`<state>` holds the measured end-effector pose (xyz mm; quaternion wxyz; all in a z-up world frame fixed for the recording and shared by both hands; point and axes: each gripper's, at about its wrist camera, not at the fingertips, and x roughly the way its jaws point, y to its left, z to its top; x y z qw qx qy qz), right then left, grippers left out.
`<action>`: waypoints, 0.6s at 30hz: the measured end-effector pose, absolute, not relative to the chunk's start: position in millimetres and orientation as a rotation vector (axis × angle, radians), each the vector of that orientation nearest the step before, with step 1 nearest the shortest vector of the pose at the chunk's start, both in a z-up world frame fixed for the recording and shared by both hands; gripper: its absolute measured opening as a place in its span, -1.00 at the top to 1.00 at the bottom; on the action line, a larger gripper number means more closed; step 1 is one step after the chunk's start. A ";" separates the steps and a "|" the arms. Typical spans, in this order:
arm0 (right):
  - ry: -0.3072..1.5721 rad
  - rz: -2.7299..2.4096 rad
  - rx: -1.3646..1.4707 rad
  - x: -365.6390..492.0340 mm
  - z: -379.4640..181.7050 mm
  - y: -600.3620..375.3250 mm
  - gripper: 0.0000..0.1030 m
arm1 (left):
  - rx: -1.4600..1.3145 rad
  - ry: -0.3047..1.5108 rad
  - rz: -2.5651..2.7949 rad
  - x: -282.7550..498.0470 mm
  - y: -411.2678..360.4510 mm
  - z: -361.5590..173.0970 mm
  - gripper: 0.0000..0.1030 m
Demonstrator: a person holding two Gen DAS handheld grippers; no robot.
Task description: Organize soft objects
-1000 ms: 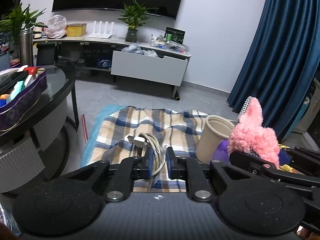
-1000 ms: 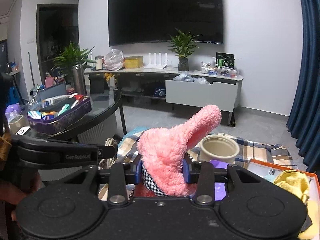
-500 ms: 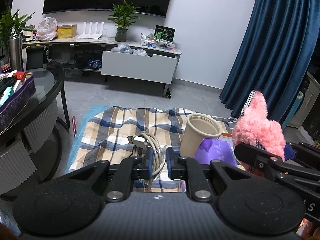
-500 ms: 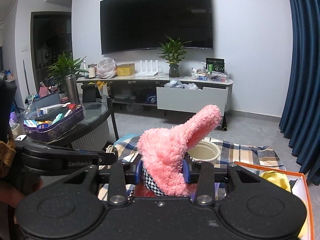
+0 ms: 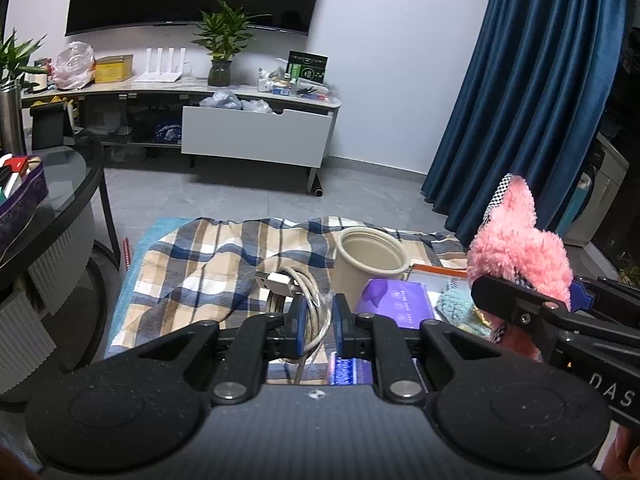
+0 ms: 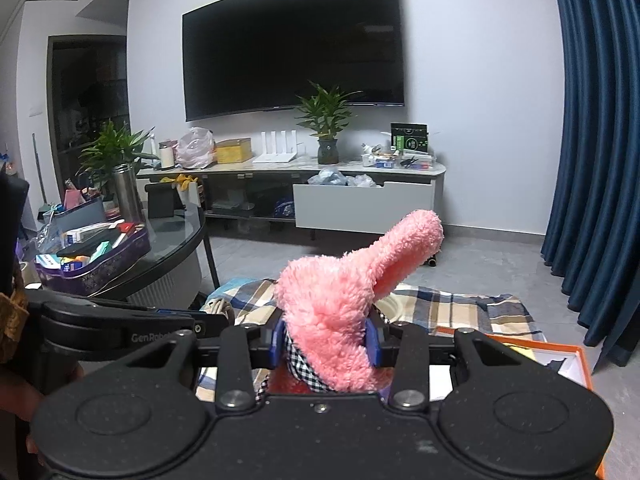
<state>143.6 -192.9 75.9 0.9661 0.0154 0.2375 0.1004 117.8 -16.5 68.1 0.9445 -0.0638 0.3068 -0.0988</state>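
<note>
meanwhile the left gripper [image 5: 316,316] is clamped on a coiled white cable [image 5: 298,288] above the plaid blanket [image 5: 208,256]. the right gripper [image 6: 325,338] squeezes a pink fluffy slipper [image 6: 340,300], raised just beside an orange-rimmed box [image 6: 576,356].

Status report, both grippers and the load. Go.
Left gripper shut on coiled cable. Right gripper shut on pink plush slipper. Both held above plaid cloth; nothing blocking.

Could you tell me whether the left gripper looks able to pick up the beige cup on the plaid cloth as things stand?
Probably not yet. The left gripper is shut on a coiled white cable, so its jaws are occupied. The beige cup stands upright just ahead, with nothing blocking the way.
</note>
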 end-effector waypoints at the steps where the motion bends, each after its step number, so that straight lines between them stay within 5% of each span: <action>1: 0.479 0.198 0.033 142.7 76.2 -195.5 0.09 | -0.128 0.625 -0.206 117.9 -18.5 68.4 0.69; 18: 0.467 0.140 0.063 133.6 76.6 -227.3 0.09 | -0.092 0.625 -0.265 118.9 -50.2 69.3 0.69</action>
